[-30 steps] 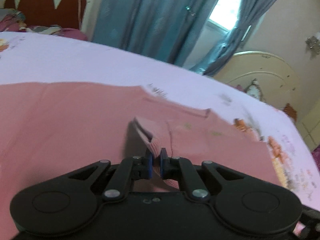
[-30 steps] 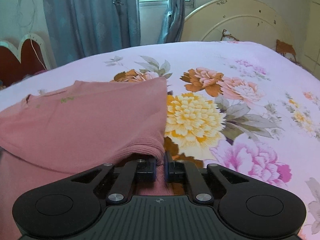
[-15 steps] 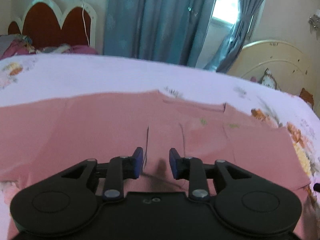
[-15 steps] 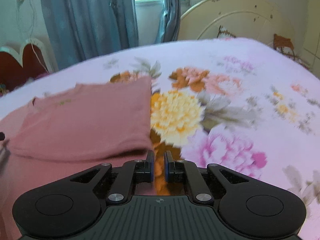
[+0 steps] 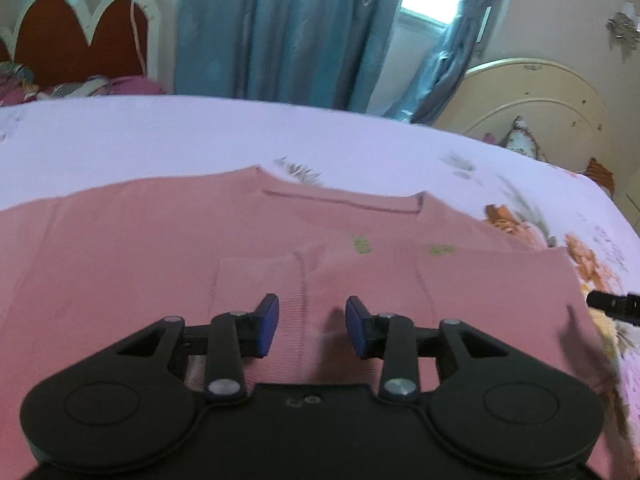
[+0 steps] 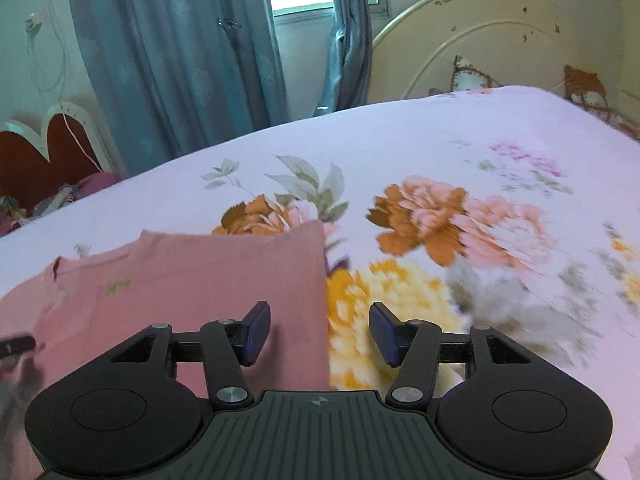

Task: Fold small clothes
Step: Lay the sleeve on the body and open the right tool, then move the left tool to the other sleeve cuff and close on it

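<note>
jaws: both opening, sleeve released | pink top (image 5: 168,248): now flat

Both rigs look alike: the left hand-held gripper (image 5: 312,326) and right hand-held gripper (image 6: 319,333) are matte black with round side housings, silver screws, blue pads (image 5: 267,325); right one has a ribbed top plate.

A dusty pink top (image 5: 160,248) with small green marks lies on a pale lilac bedsheet (image 6: 400,140) printed with orange, yellow and pink flowers. Curtains (image 5: 280,32) are blue-grey. The black tongs (image 5: 312,326) have blue pads.
</note>
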The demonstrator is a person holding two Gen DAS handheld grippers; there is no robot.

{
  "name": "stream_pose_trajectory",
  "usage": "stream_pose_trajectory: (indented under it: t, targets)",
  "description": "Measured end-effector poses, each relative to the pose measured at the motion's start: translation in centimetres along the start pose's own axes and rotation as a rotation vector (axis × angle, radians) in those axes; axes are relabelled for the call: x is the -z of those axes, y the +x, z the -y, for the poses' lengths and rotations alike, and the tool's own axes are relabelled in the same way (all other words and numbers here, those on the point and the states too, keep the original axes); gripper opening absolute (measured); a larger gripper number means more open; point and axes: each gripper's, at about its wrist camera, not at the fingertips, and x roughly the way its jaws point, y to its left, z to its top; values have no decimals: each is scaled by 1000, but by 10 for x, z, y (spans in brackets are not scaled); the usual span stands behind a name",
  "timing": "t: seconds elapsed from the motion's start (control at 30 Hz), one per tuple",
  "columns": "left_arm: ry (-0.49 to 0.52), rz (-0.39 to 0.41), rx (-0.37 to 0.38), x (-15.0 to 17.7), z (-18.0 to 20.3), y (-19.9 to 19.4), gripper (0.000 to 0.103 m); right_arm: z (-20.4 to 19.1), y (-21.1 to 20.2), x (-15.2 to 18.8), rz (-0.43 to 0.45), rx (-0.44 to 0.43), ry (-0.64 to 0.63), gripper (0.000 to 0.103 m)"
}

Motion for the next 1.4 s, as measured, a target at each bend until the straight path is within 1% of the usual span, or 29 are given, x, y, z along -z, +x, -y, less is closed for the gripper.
stream_pose_trajectory:
  t: [0.03, 0.07, 0.1, 0.13, 0.23, 0.27, 0.3, 0.33, 0.37, 0.4, 0.43, 0.5, 0.6, 0.67, 0.77, 0.87, 0.9, 0.93, 0.97, 1.0, 1.03, 1.13, 1.2, 1.3, 1.33, 1.4]
  targets:
    - [2, -6, -6, 2, -2, 2, 36, -1, 7, -4, -5, -8, -3, 51]
    - [8, -12, -12, 4, -4, 5, 36, -3, 14, -8, -10, -16, -7, 44]
    - [21, -13, -14, 6, -6, 6, 36, -4, 21, -12, -15, -17, -10, 40]
    - [35, -8, -16, 8, -6, 6, 38, -4, 29, -15, -20, -16, -6, 35]
    - [48, -6, -19, 9, -6, 4, 38, 0, 51, -26, -40, -7, 37, 32]
    - [48, -6, -20, 9, -6, 4, 38, 2, 58, -28, -47, -6, 41, 16]
    - [49, -6, -22, 9, -6, 4, 38, 3, 62, -30, -59, -11, 44, 4]
    - [53, -5, -25, 9, -5, 4, 38, 3, 64, -30, -61, -9, 46, 4]
    - [58, -4, -28, 10, -4, 4, 38, 1, 64, -30, -52, 7, 17, 3]
    - [64, -5, -32, 9, -3, 3, 38, 0, 65, -28, -40, 47, -21, 3]
    - [72, -7, -37, 9, -2, 3, 38, 3, 68, -27, -33, 63, -27, 3]
    - [90, -9, -44, 9, 0, 3, 38, 8, 67, -29, -33, 57, -1, 3]
    - [100, -26, -55, 6, 2, 3, 37, -2, 59, -29, -17, 83, -47, 4]
    - [100, -38, -61, 4, 4, 3, 39, -9, 47, -27, 16, 83, -85, 4]
    - [107, -45, -71, 4, 6, 3, 40, -23, 32, -19, 37, 70, -136, 4]
    - [118, -49, -80, 4, 8, 4, 42, -34, 18, -7, 37, 43, -178, 5]
    - [121, -49, -84, 4, 8, 4, 43, -39, 17, -3, 31, 30, -183, 7]
    - [124, -50, -86, 4, 9, 4, 44, -43, 14, 2, 25, 19, -188, 17]
    - [127, -51, -90, 4, 10, 4, 44, -47, 11, 6, 26, 10, -193, 39]
    - [130, -51, -93, 5, 10, 4, 45, -52, 8, 11, 31, 6, -204, 50]
    - [133, -52, -96, 5, 11, 4, 45, -57, 4, 16, 38, 2, -223, 54]
    - [143, -59, -111, 5, 12, 2, 49, -71, -2, 30, 30, -16, -264, 54]
    - [147, -63, -120, 6, 11, -1, 51, -76, -2, 39, 7, -21, -277, 54]
    - [152, -66, -137, 8, 11, -6, 57, -78, 4, 55, -50, -1, -323, 54]
    - [153, -65, -143, 8, 10, -9, 59, -77, 3, 60, -47, 6, -338, 54]
    - [146, -59, -152, 9, 6, -18, 59, -75, -1, 64, -46, 9, -353, 54]
